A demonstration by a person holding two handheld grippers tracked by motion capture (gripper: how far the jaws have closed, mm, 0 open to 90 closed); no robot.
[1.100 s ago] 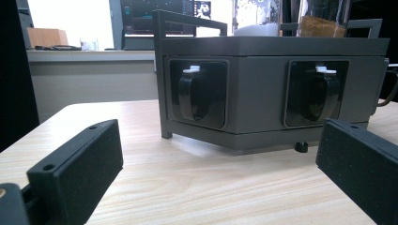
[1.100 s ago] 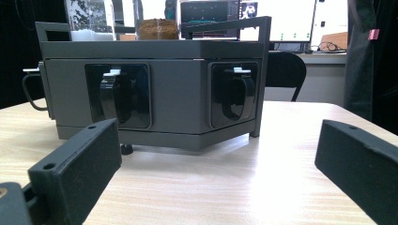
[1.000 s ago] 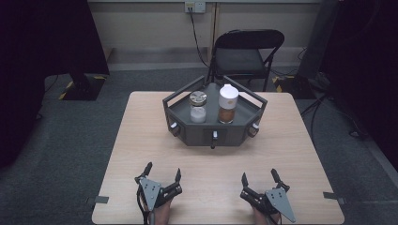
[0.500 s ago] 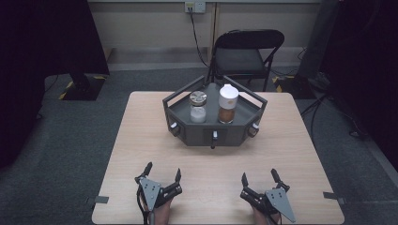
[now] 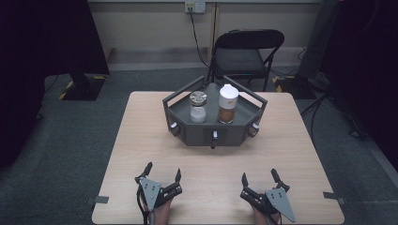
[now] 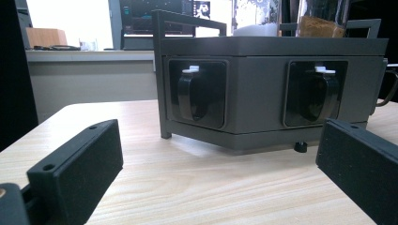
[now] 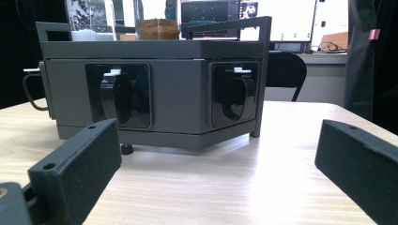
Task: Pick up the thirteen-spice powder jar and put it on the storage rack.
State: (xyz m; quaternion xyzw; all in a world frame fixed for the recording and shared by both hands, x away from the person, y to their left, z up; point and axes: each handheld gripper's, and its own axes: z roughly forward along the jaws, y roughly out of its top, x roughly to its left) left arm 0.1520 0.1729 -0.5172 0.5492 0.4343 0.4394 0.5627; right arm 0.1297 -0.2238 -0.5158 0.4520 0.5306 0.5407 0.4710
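The grey tray (image 5: 214, 125) sits in the middle of the desk (image 5: 141, 140), straight ahead of both grippers. The left gripper (image 5: 163, 173) and right gripper (image 5: 259, 177) rest near the desk's front edge, fingers wide apart, holding nothing. Both look equally far away.

A: What do the handheld tools look like at the bottom of the high view?

B: Both are black. The left gripper (image 5: 163, 172) and the right gripper (image 5: 259, 177) each carry a grey three-cornered plate on top, with small dark screw dots on it.

A: And up close?

B: In the left gripper view, the fingers (image 6: 77, 173) are matte black rectangular blocks, each with a small round hole near the tip.
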